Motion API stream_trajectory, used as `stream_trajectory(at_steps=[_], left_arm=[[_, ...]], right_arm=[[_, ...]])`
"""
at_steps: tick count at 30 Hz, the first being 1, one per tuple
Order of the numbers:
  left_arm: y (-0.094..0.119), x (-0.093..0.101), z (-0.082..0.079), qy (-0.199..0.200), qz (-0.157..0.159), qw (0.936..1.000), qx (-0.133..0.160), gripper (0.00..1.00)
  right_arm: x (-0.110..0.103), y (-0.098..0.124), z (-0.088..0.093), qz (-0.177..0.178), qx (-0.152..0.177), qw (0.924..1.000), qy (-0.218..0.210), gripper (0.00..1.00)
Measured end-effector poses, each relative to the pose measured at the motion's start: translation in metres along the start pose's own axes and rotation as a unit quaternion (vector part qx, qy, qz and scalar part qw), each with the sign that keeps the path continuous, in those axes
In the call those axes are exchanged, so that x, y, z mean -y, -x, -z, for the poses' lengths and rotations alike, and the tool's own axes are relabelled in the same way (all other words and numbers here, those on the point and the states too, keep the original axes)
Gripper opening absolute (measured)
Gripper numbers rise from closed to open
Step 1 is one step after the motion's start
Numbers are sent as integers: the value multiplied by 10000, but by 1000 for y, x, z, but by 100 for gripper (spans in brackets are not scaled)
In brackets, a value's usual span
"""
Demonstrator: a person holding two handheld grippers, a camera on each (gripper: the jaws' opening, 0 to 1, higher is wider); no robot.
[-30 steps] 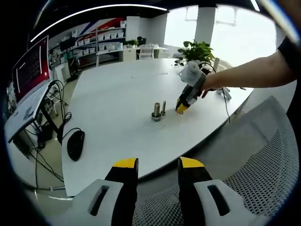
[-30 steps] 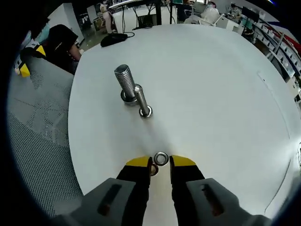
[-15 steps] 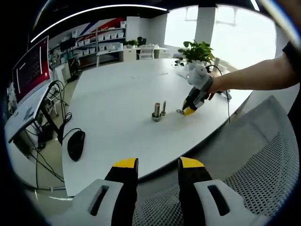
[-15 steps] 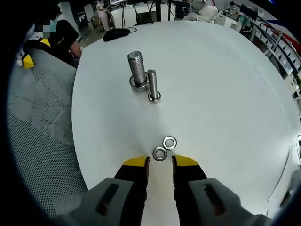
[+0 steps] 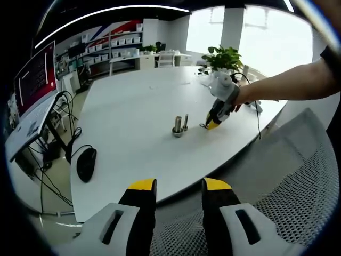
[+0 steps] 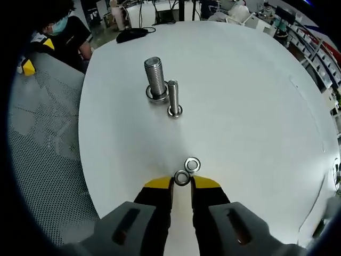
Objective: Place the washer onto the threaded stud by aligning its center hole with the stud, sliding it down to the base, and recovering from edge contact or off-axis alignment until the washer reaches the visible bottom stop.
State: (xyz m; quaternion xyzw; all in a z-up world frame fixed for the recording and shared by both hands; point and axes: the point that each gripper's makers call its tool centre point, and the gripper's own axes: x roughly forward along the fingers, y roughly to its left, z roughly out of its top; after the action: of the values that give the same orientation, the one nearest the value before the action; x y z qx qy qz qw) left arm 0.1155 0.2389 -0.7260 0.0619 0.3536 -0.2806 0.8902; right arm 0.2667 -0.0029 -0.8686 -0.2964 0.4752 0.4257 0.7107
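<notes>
Two threaded studs stand upright mid-table: a thick stud (image 6: 155, 80) (image 5: 177, 126) and, close beside it, a thin stud (image 6: 173, 97) (image 5: 185, 122). Two steel washers lie flat on the white table (image 6: 250, 106). The near washer (image 6: 182, 178) sits between the yellow tips of my right gripper (image 6: 182, 183), whose jaws press its edges. The second washer (image 6: 192, 164) lies just beyond it, free. In the left gripper view the right gripper (image 5: 212, 123) rests tip-down right of the studs. My left gripper (image 5: 179, 185) hangs open over a mesh chair, off the table.
A grey mesh chair (image 5: 298, 186) (image 6: 42, 138) stands at the table's near edge. A black mouse (image 5: 85, 162) lies near the left edge, cables (image 5: 256, 114) trail at the right. A person's arm (image 5: 287, 82) reaches over the table. A potted plant (image 5: 224, 56) stands behind.
My right gripper backed away from the washers, then moved forward again and narrowed its jaws around the near washer. The left gripper has not moved.
</notes>
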Motion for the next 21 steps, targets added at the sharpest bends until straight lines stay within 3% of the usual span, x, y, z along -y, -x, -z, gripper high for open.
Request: stream_trajectory(at_steps=[10, 21], left_arm=[[0, 0, 0, -4, 0, 10000, 8, 32], [0, 0, -1, -4, -7, 10000, 29, 32]], right_arm=[[-2, 7, -1, -21, -58, 10000, 35, 14], [-6, 31, -37, -150, 200, 9994, 255, 14]])
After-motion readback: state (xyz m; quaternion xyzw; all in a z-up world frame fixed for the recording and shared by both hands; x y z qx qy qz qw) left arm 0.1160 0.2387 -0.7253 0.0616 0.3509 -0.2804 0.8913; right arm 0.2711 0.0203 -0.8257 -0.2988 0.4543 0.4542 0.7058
